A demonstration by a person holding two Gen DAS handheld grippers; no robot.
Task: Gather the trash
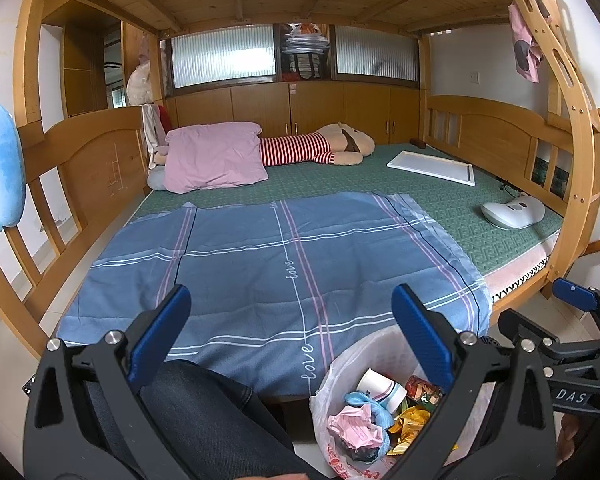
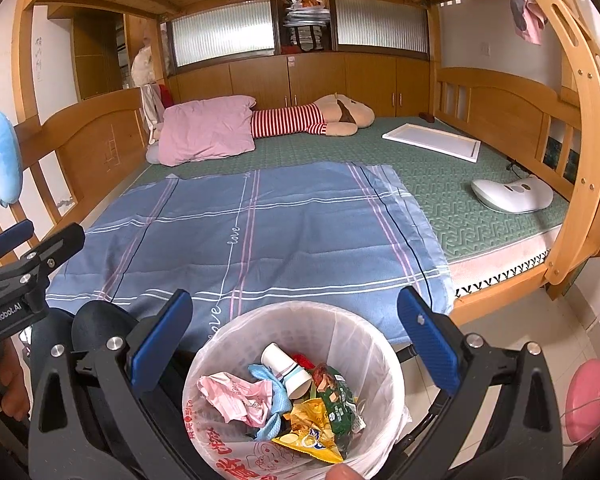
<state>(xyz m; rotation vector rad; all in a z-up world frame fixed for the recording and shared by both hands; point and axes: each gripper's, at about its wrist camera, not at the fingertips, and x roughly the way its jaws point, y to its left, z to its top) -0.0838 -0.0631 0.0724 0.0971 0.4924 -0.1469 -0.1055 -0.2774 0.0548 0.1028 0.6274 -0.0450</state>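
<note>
Filling most of both views is a wooden bunk bed (image 1: 100, 152) with a green mattress (image 1: 440, 196). Across the near half of the mattress lies a flat blue plaid sheet (image 1: 268, 264), with the word "love" printed on it. Toward the far end sit a pink pillow (image 1: 214, 156) and, just beside it, a stuffed toy in red-and-white stripes (image 1: 320, 146). On the right part of the mattress rest a white framed board (image 1: 432, 166) and, nearer, a white rounded device (image 1: 514, 210).

On the floor at the foot of the bed stands a bin (image 2: 300, 320) lined with a white plastic bag. Inside it lies the trash (image 2: 284, 400): a crumpled pink wrapper, a white paper cup, blue tissue, and green and yellow snack packets.

The right tool (image 2: 294, 330) hangs directly over the bin, its blue pads spread wide and holding nothing. The left tool (image 1: 292, 324) sits to the left of the bin above a denim-clad leg (image 1: 204, 412), its pads likewise spread wide and empty.
</note>
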